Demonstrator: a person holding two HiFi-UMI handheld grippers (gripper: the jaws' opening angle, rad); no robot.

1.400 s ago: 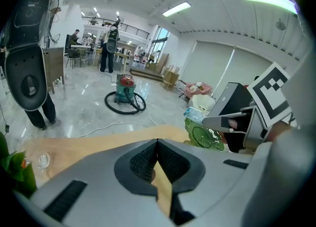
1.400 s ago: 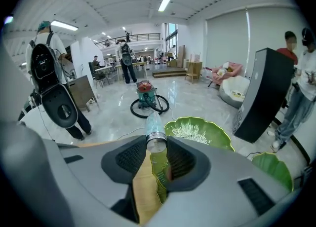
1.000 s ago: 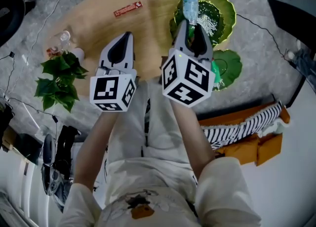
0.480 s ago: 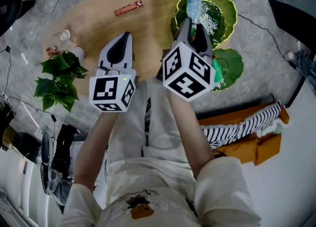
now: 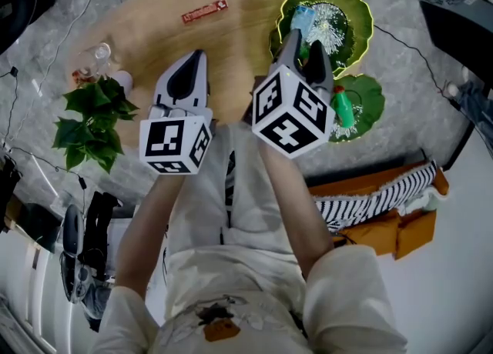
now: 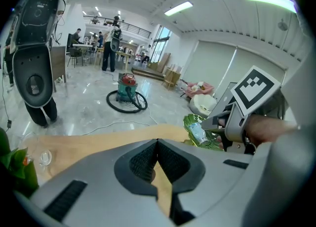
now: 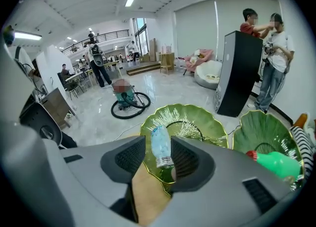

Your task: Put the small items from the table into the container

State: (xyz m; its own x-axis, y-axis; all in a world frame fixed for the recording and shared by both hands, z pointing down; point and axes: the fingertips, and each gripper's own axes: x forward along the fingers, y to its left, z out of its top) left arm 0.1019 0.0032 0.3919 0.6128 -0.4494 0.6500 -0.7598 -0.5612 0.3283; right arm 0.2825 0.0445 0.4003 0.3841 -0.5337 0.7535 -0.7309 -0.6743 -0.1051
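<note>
The right gripper point(image 5: 305, 43), a smooth grey plastic shell with ribbed black rubber pads, reaches toward the upper right of the head view. Its jaws stand apart around a small clear plastic bottle point(image 7: 160, 144) with pale blue speckled filling and a ridged silvery neck. In the right gripper view the bottle sits at centre frame, neck toward the camera, leaning against the pad on the right. A sliver of green shows between it and the pad on the left, so the pads do not clamp it. It lies over the near left slope of a leaf-shaped green glazed dish point(image 7: 200, 122), glossy, scalloped, gold-rimmed and streaked with white veins; whether it rests on the glaze cannot be told. Just right of that dish in the same view, a second, plainer green leaf dish point(image 7: 266, 132) holds a green plastic bottle with a red cap point(image 7: 276, 164) lying on its side. The left gripper point(image 6: 157, 142) hovers at centre left of the head view over the pale oval wooden table point(image 5: 154, 33). Its ribbed pads are pressed together at the tips with nothing between them, and only a wedge of wood grain shows behind. A flat red wrapped bar point(image 5: 204, 12) lies near the table's upper edge, well apart from both grippers, and a leafy green plant point(image 5: 92, 118) stands at the left.
</note>
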